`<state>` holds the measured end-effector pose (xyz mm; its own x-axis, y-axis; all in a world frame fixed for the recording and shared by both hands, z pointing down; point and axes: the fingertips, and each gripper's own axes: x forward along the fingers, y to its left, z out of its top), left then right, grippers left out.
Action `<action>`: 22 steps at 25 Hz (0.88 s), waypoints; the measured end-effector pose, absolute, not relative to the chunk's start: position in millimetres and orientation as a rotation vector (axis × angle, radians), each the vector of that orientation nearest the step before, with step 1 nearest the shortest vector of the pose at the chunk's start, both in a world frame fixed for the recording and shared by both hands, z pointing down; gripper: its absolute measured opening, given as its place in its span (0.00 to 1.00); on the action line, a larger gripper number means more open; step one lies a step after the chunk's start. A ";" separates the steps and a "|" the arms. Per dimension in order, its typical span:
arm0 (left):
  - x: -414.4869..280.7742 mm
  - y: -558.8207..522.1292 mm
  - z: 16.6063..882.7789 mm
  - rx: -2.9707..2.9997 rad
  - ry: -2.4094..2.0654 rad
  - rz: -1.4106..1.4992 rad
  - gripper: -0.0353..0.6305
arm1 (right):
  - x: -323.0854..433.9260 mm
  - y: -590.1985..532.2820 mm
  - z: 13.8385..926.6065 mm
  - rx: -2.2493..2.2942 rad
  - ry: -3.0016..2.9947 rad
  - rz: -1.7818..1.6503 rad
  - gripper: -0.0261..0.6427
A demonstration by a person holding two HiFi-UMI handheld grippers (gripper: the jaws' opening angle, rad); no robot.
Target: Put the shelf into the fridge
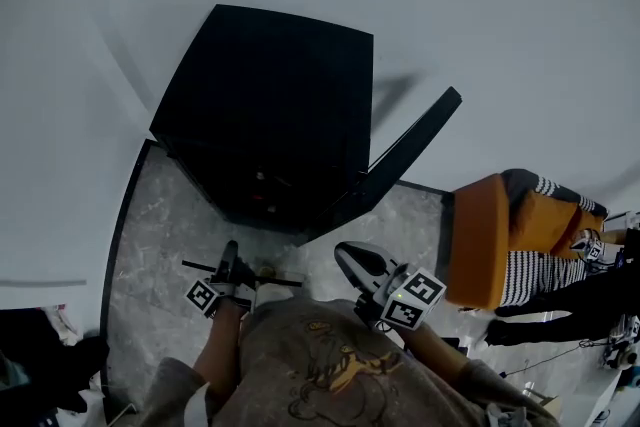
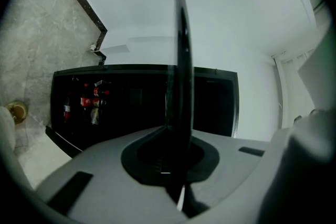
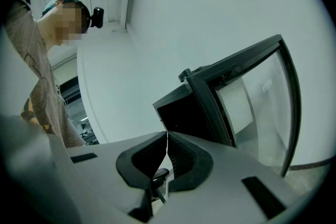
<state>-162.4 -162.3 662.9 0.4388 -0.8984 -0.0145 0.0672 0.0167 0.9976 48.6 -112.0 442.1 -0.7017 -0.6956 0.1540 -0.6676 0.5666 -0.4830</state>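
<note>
Seen from the head view, looking steeply down, a small black fridge (image 1: 270, 115) stands on a grey marbled floor (image 1: 150, 245) against a pale wall, filling the centre of the frame. Its door (image 1: 410, 150) swings open toward the right. At the bottom centre are the person's forearms and a printed top. The left hand-held gripper (image 1: 230, 267) sits at lower left of centre, with its marker cube (image 1: 203, 296) just below it. It is clamped on the shelf (image 1: 272, 278), which shows as a thin dark strip lying crosswise just in front of the fridge's open mouth and outside it. In the left gripper view the shelf (image 2: 181, 71) appears edge-on as a narrow dark blade rising up the middle of the frame. The left hand-held gripper (image 2: 176, 157) has its jaws closed tight on the shelf's lower end. Behind it lies the dark fridge (image 2: 142, 97), with red drink cans (image 2: 89, 102) inside at its left, and the floor (image 2: 31, 44) in the upper left. The right hand-held gripper (image 1: 350, 260) sits at lower right of centre in the head view, off the shelf, its marker cube (image 1: 415, 298) beside it. In the right gripper view its jaws (image 3: 167, 152) meet with nothing between them. Past them the fridge (image 3: 189, 113) and its glass door (image 3: 252, 97) fill the right half, and the person (image 3: 42, 86) stands at the left edge. An orange seat (image 1: 480, 240) with a striped cushion stands at the right edge of the head view.
</note>
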 end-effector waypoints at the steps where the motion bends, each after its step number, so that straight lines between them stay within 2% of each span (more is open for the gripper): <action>1: -161.9 -165.2 664.5 1.336 -0.819 -0.899 0.08 | 48.4 -112.5 442.6 -1.197 2.730 -0.809 0.07; 22: -143.6 -209.8 705.4 1.317 -0.815 -0.844 0.08 | 55.7 -124.7 442.5 -1.313 2.727 -0.793 0.07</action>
